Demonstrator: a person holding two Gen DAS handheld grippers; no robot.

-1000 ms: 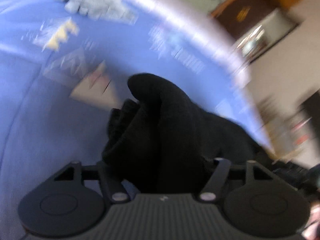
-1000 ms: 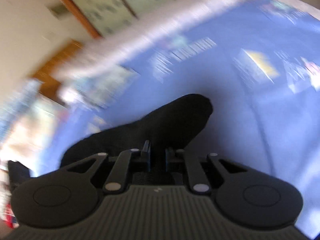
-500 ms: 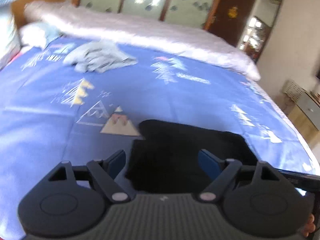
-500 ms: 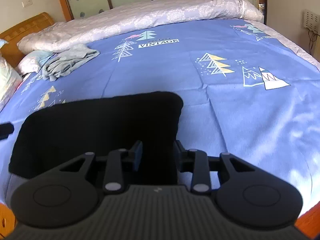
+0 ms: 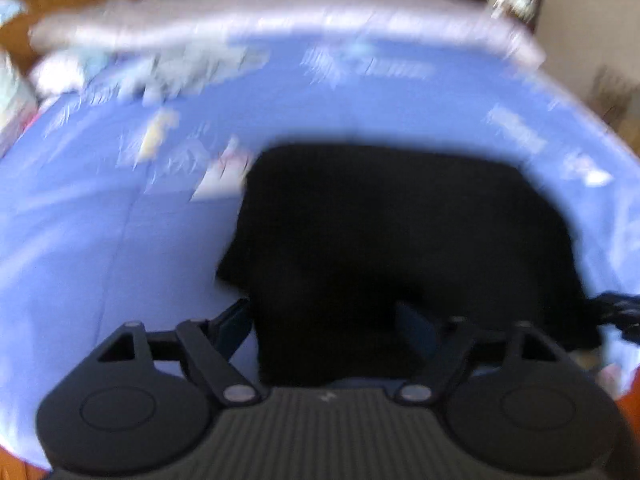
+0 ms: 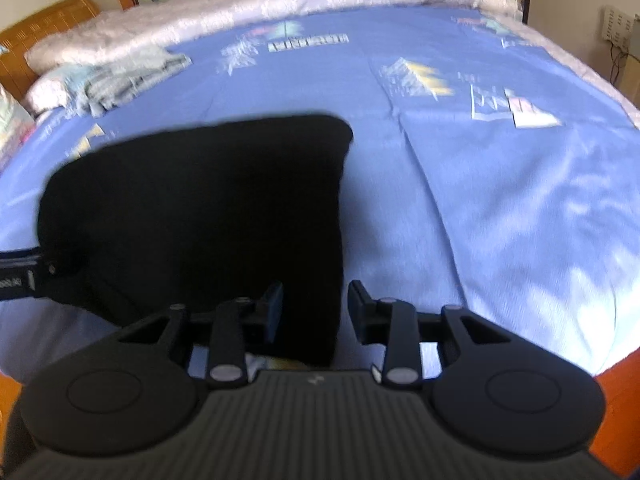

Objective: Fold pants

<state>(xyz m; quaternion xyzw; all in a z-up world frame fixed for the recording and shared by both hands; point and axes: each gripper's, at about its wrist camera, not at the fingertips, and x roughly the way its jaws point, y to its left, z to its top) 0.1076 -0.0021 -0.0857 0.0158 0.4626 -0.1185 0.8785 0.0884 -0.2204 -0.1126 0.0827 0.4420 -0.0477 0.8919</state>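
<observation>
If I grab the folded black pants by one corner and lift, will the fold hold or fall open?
Probably falls open: the black pants look like soft, limp cloth, edges rounded and sagging on the blue bedsheet. The layers seem only stacked, so a corner lift would likely peel them. The matte fabric looks unlikely to slip.

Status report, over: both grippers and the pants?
Left gripper and right gripper opening, jaws clear of cloth. Black pants lying folded on blue bedsheet. Nothing in the way.
</observation>
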